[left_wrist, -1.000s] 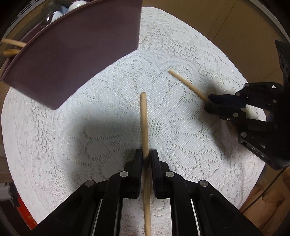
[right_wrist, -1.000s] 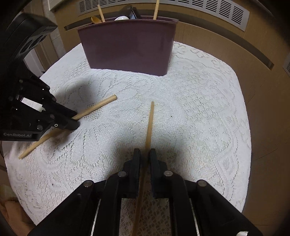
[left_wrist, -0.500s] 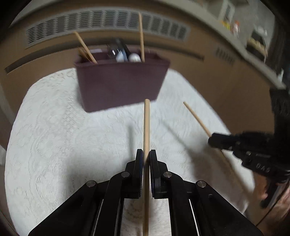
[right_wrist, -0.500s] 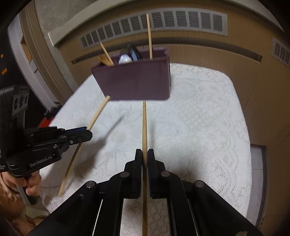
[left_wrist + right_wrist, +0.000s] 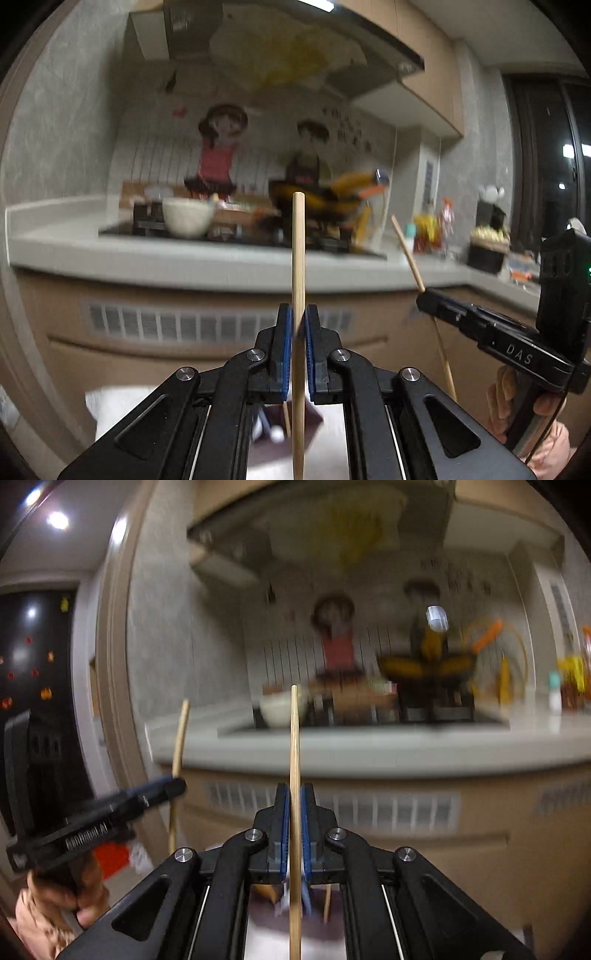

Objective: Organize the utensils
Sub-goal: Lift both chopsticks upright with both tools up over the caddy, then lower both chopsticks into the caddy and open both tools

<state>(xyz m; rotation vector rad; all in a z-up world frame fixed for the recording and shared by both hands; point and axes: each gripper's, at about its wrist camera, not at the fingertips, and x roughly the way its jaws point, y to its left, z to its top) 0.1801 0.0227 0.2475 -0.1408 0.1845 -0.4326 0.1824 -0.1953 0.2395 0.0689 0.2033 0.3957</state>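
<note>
My left gripper [image 5: 298, 314] is shut on a wooden chopstick [image 5: 298, 251] held upright, tip pointing up. My right gripper [image 5: 294, 792] is shut on a second wooden chopstick [image 5: 294, 738], also upright. Each gripper shows in the other's view: the right one [image 5: 424, 295] with its chopstick [image 5: 406, 254], the left one [image 5: 177, 786] with its chopstick [image 5: 180, 734]. The maroon utensil holder [image 5: 314, 419] with several utensils peeks below between the left fingers; it also shows low in the right wrist view [image 5: 266, 923].
A kitchen counter [image 5: 184, 258] with a white bowl [image 5: 188, 218], a stove and bottles lies ahead. Brown cabinets with a vent grille [image 5: 177, 325] stand under it. The white lace cloth [image 5: 110, 402] is just visible below.
Both grippers have tilted upward with their chopsticks, from lying on the cloth to upright. The view has swung from the table and holder to the kitchen counter.
</note>
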